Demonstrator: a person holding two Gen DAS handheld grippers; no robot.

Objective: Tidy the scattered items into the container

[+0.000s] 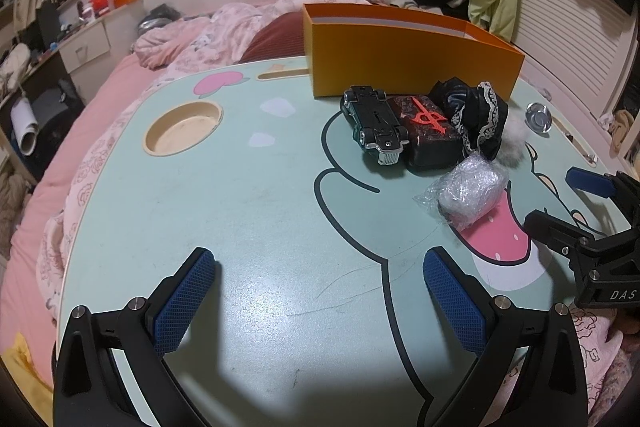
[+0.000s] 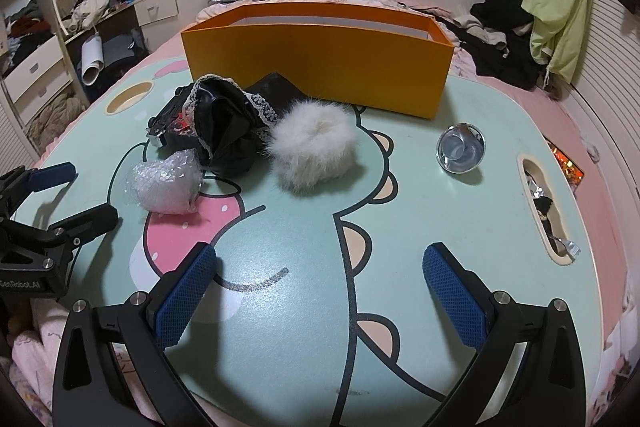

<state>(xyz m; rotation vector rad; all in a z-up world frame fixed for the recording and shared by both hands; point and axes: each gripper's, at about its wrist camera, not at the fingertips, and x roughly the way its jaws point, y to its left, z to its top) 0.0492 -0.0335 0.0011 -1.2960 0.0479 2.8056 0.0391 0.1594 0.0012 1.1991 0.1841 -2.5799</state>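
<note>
An orange box (image 1: 400,61) (image 2: 320,67) stands at the far side of the mint cartoon lap table (image 1: 260,207) (image 2: 460,211). In front of it lie an upturned toy car (image 1: 374,125), a black and red box (image 1: 430,135), a black lace cloth (image 1: 476,111) (image 2: 228,119), a white fur puff (image 2: 314,147) (image 1: 516,143), a plastic-wrapped bundle (image 1: 470,189) (image 2: 168,185) and a small shiny metal cup (image 2: 460,149) (image 1: 539,117). My left gripper (image 1: 320,291) (image 2: 72,191) is open and empty, short of the pile. My right gripper (image 2: 320,287) (image 1: 560,199) is open and empty too.
The table has a round cup recess (image 1: 184,127) at the left and a handle slot (image 2: 544,207) at the right. It rests on a bed with pink bedding (image 1: 72,163). Clothes (image 2: 504,35) lie behind, and a cluttered desk (image 2: 120,7) stands to the left.
</note>
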